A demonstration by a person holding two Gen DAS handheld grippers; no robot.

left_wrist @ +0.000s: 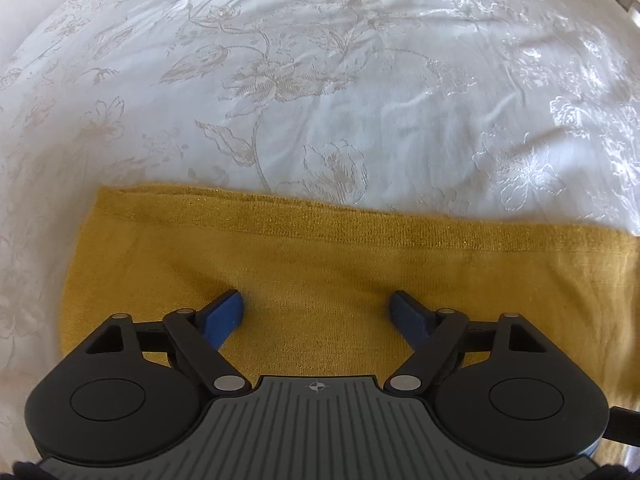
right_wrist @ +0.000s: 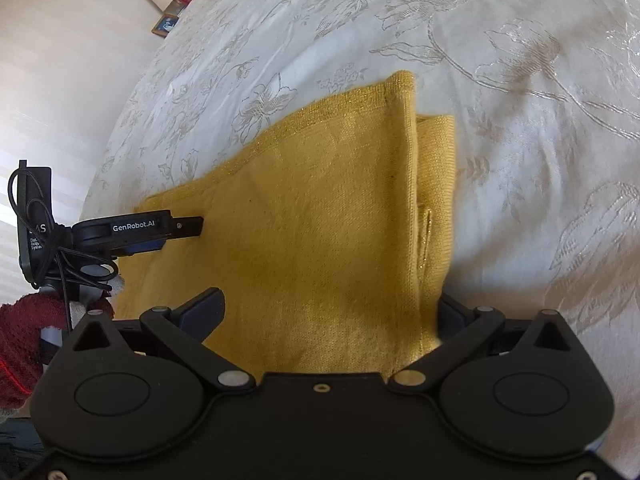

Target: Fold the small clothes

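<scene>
A mustard-yellow knit garment lies flat on a white floral bedspread. My left gripper is open, its blue pads resting on the cloth near its near edge, nothing between them. In the right wrist view the same garment lies folded, with a second layer showing along its right edge. My right gripper is open over the garment's near edge; its right finger is partly hidden behind the folded edge. The left gripper shows at the left, lying on the cloth.
The bedspread spreads out beyond and to the right of the garment. A framed picture and small items stand at the far left beyond the bed. A dark red sleeve shows at the lower left.
</scene>
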